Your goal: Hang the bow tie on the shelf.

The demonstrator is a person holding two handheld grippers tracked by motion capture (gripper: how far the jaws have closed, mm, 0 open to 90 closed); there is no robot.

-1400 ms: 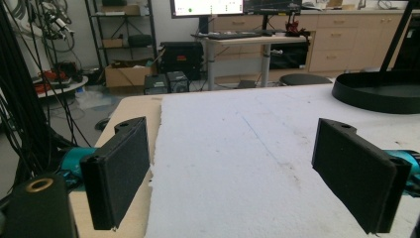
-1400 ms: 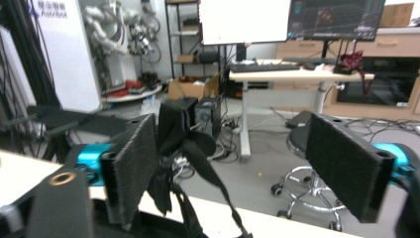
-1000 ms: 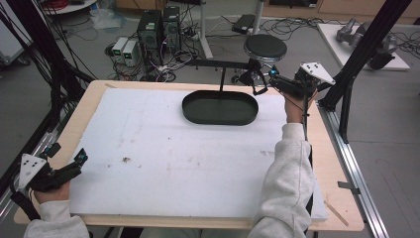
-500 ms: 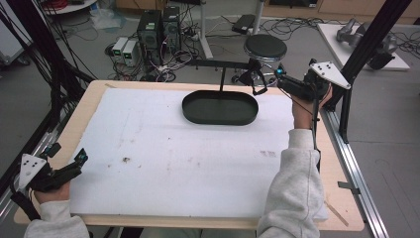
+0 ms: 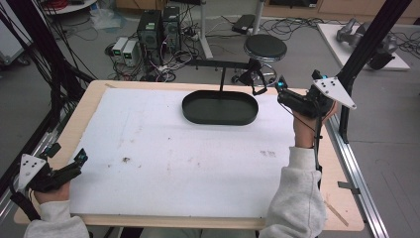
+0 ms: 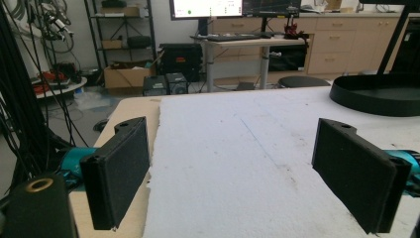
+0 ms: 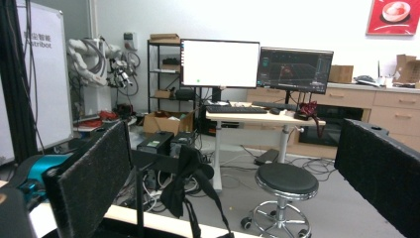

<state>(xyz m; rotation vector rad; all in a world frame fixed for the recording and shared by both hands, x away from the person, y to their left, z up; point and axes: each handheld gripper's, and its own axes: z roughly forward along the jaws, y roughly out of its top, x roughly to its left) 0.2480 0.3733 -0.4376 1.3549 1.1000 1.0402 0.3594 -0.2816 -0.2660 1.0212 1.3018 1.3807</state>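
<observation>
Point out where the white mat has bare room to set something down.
The white mat is bare between the left gripper and the sleeve. Crowded only at the far edge: oval black tray, hanging black strap, right gripper.

A white board (image 7: 47, 74) at the left of the right gripper view bears Chinese characters and letters ending in "ibot"; nothing else is legible.

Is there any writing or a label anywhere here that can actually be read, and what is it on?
"...tribot", the end of a word, below blurred characters: on the white board at the left of the right gripper view.
Red poster on the wall: no text legible.
Two monitors: contents too small to read.
Oval black tray: no label.
</observation>
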